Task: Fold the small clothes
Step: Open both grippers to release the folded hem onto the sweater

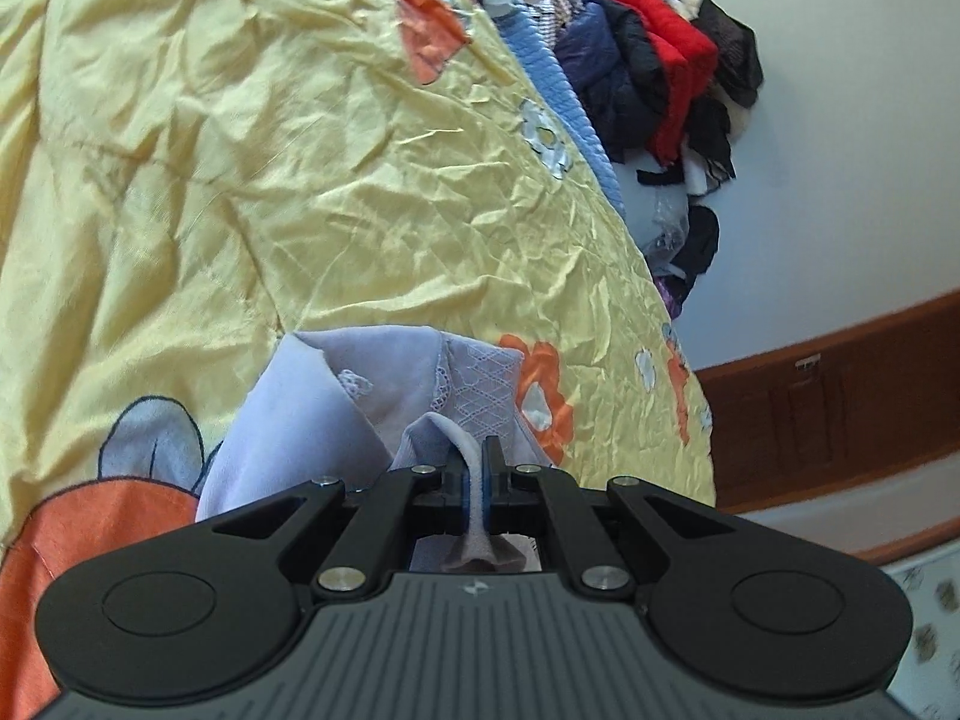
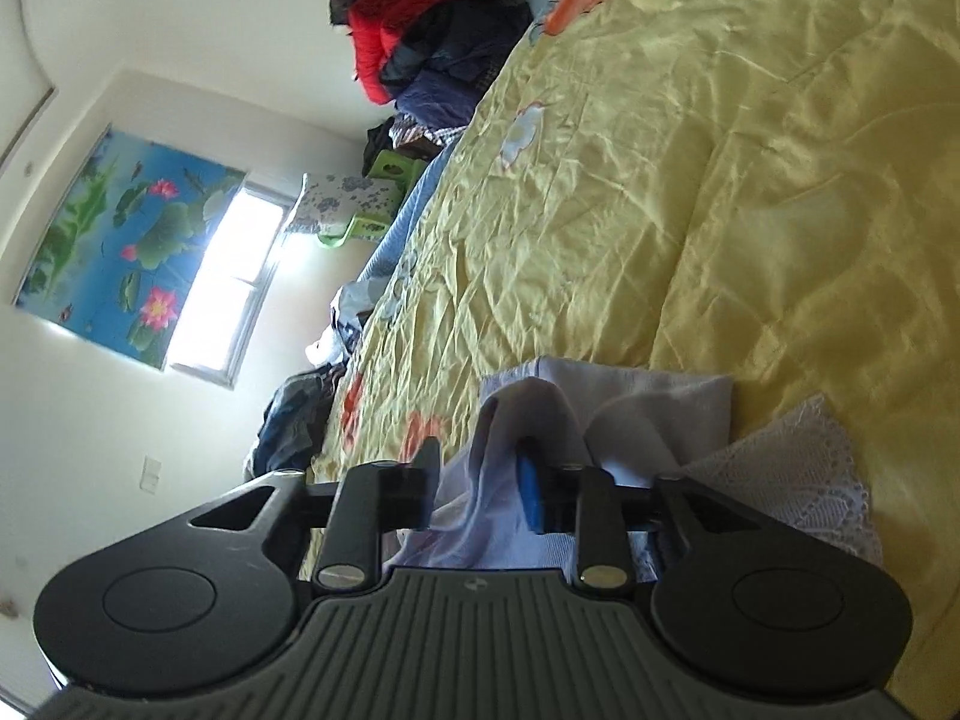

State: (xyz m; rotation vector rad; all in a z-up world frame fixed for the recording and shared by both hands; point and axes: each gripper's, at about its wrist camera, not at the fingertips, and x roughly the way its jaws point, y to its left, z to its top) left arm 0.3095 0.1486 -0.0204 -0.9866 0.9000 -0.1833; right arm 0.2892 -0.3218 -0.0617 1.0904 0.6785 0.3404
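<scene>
One yellow bedspread (image 1: 300,180), clothes pile (image 1: 660,72) by white wall (image 1: 840,120).

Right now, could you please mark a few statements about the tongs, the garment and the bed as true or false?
1. The left tongs are shut on a fold of the pale lilac garment. True.
2. The right tongs are clamped tight on the cloth. False: they stand apart, with the cloth loose between them.
3. The bedspread is plain blue. False: it is yellow with orange flowers.
4. A heap of clothes with a red piece lies at the bed's far edge. True.
</scene>
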